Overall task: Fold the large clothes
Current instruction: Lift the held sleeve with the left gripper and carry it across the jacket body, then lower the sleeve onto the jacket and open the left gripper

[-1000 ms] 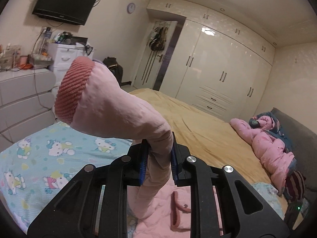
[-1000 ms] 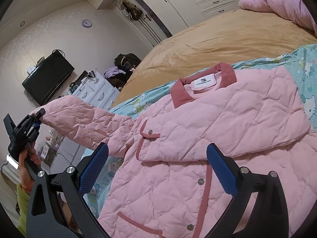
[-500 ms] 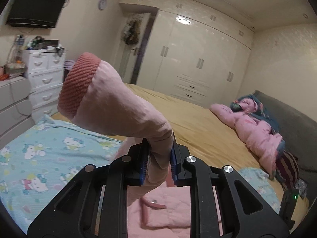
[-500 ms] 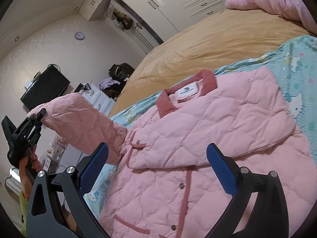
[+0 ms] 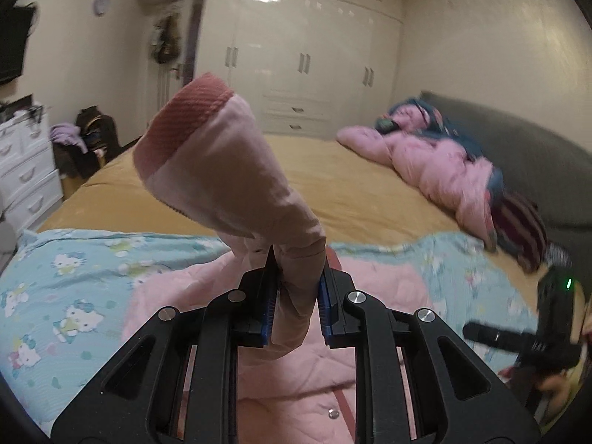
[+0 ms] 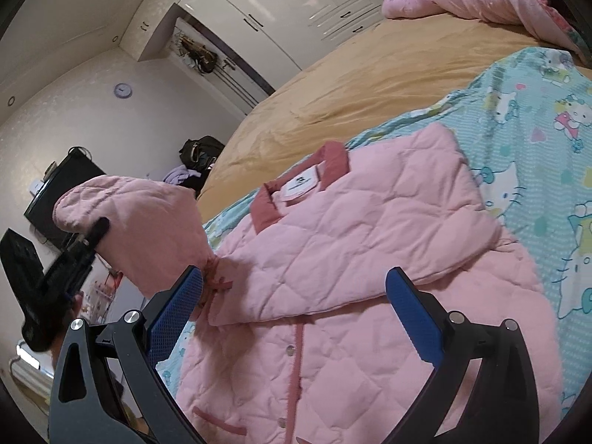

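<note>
- Left gripper [image 5: 296, 288] clamped on the sleeve [image 5: 236, 170] of the pink quilted jacket [image 6: 370, 259], pinching it a little back from the ribbed cuff [image 5: 188, 118]; sleeve raised above the jacket body, cuff end jutting up past the fingertips.
- Right gripper [image 6: 296, 303] spread wide and grasping nothing, poised over the jacket's front near the button placket [image 6: 296, 355].
- Lying on the bed [image 6: 351, 74], atop a cartoon-print sheet [image 6: 536, 155]: jacket front up, collar [image 6: 299, 185] toward the far side, other sleeve seemingly already laid across the chest.
- Probably light but bulky: padded, quilted fabric, soft and springy, likely to puff back up and resist a sharp crease; pressing flat after each fold advisable.
- Not fragile, not slippery by the look of the matte surface; thick layers fill the jaws well, so little risk of slipping out.
- Best holds, by judgement: sleeve near the cuff for carrying across, then shoulder seam and hem corners for folding the body; edges and seams firmer than the puffy middle.
- Small snaps [image 6: 288, 350] along the front best avoided by the pads, to keep the grip even.
</note>
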`<state>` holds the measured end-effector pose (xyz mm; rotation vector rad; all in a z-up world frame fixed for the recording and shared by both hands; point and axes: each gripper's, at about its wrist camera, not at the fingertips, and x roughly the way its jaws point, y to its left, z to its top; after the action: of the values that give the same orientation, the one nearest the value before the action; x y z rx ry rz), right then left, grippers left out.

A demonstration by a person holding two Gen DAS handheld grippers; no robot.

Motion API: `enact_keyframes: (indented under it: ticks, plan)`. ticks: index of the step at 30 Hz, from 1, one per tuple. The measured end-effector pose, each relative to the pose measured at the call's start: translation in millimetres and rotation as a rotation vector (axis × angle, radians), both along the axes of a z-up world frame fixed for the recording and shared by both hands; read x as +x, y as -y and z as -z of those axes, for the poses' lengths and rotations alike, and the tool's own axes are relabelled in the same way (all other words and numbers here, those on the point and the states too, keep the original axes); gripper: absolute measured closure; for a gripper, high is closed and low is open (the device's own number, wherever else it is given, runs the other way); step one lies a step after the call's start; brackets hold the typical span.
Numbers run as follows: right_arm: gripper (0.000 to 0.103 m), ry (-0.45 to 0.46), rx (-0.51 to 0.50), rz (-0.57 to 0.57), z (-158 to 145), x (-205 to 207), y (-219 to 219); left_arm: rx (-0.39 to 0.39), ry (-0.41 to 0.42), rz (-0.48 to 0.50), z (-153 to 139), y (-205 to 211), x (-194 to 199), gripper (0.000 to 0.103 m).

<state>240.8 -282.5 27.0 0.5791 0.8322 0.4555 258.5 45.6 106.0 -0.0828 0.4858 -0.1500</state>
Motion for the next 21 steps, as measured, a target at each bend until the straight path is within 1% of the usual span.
enact_keyframes:
  ticks: [5, 8, 14, 18, 20, 21]
  plan:
    - [0.004, -0.018, -0.01, 0.034, 6, 2, 16, 0.025, -0.075, 0.061, 34, 26, 13, 0.091]
    - [0.004, -0.025, -0.016, 0.056, 8, 3, 25, 0.064, -0.122, 0.097, 58, 44, 22, 0.091]
    - [0.004, -0.055, -0.022, 0.097, 17, 6, 42, 0.1, -0.198, 0.149, 98, 68, 33, 0.091]
    - [0.004, -0.083, -0.015, 0.117, 25, 10, 48, 0.16, -0.228, 0.204, 120, 88, 35, 0.089]
    - [0.004, -0.096, -0.008, 0.119, 30, 12, 49, 0.207, -0.234, 0.22, 127, 99, 34, 0.085]
    - [0.004, -0.101, -0.009, 0.121, 31, 12, 49, 0.221, -0.236, 0.231, 131, 102, 34, 0.08]
